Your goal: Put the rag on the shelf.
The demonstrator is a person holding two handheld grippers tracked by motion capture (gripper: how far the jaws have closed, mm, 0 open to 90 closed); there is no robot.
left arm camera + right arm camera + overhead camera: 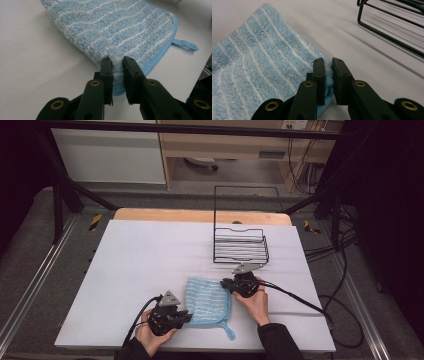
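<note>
Up close, the left gripper (117, 62) has its two black jaws pinched on the fluffy edge of a blue cloth (117, 27) with thin white stripes, a fold of pile squeezed between them. Likewise the right gripper (328, 63) clamps the cloth (249, 67) at another edge, its jaws nearly together on the fabric.

From above, the cloth (207, 302) lies flat on the white table cover (140, 265) near the person's side, between the left gripper (186, 316) and the right gripper (226, 284). A small loop (229, 332) trails from its near corner. Just beyond the right gripper stands a black wire basket (241, 245).
</note>
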